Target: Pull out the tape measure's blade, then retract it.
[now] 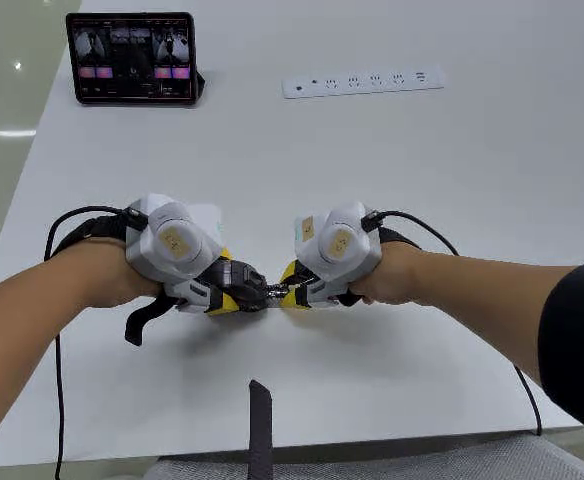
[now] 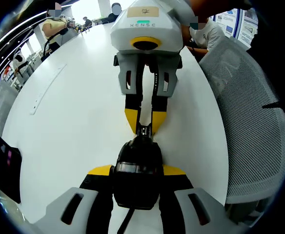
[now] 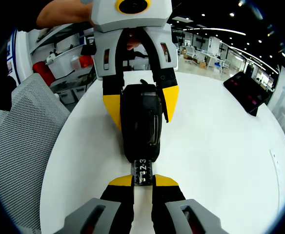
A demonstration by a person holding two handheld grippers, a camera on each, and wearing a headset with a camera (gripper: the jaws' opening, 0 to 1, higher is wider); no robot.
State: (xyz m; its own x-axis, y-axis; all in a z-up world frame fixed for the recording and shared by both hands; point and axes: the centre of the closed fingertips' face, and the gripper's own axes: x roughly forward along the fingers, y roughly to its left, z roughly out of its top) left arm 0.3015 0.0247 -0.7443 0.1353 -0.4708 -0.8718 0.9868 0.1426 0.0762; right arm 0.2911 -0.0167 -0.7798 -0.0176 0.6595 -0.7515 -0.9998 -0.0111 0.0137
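Observation:
A black tape measure (image 1: pixel 244 285) sits between the two grippers near the table's front. My left gripper (image 2: pixel 136 170) is shut on its black case (image 2: pixel 137 173), yellow-tipped fingers on each side. The case also shows in the right gripper view (image 3: pixel 141 124). My right gripper (image 3: pixel 142 181) is shut on the end of the blade (image 3: pixel 142 171), whose printed numbers show just outside the case. Only a very short length of blade (image 1: pixel 273 291) is out. In the head view the left gripper (image 1: pixel 222 290) and right gripper (image 1: pixel 290 293) face each other, almost touching.
A tablet (image 1: pixel 132 58) stands at the far left of the white table (image 1: pixel 392 170), and a white power strip (image 1: pixel 362 82) lies at the back. A black strap (image 1: pixel 260 425) lies at the near edge. A mesh chair (image 2: pixel 250 136) stands beside the table.

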